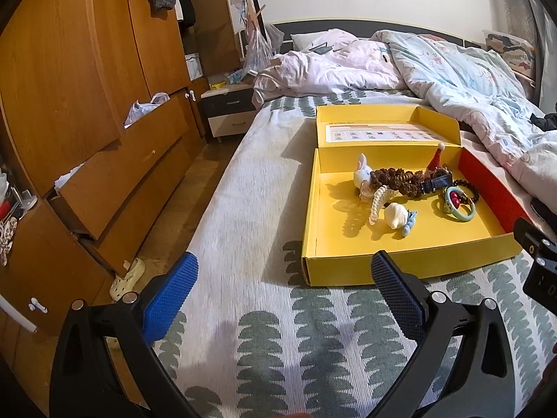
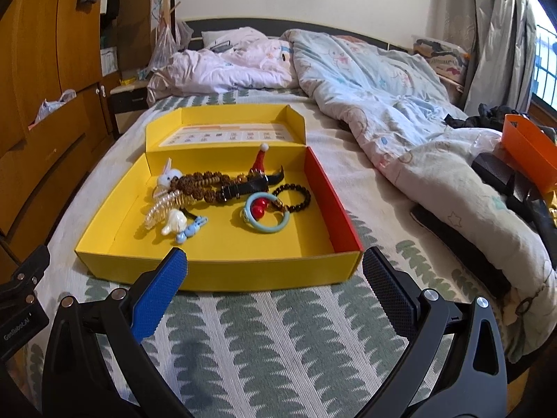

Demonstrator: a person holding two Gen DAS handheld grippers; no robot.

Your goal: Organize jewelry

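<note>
- Left wrist view: our left gripper (image 1: 283, 277) hangs above the leaf-patterned bedspread (image 1: 271, 334) with its blue-padded fingers (image 1: 170, 299) spread wide and nothing between them. The yellow box (image 1: 400, 264) lies ahead and off to the right, its lid folded back toward the rumpled quilt (image 1: 452, 69). Inside sits the jewelry: a white rabbit charm (image 1: 361, 173), a brown bead strand (image 1: 393, 179), a clear coil tie (image 1: 377, 203), a dark watch strap (image 1: 435, 183), a pale blue ring (image 1: 459, 205) and a black bead bracelet (image 1: 468, 188). The pieces cluster at the back and right of the tray, touching one another. A wooden wardrobe (image 1: 87, 87) with sagging drawers fills the left.

- Right wrist view: our right gripper (image 2: 275, 264) faces the same yellow box (image 2: 222, 273) almost squarely, its fingers (image 2: 156, 296) likewise wide apart and holding nothing, tips just short of the front wall. The brown bead strand (image 2: 198, 183) and dark watch strap (image 2: 250, 184) run left to right across our line of reach, so we judge a closing grip would cross them cleanly. The pale blue ring (image 2: 266, 216) lies flat, nearest centre; the black bead bracelet (image 2: 296, 196) touches it.

- We judge the right hand better placed for the first pick: the box sits straight ahead of it, but off to one side of the left.
</note>
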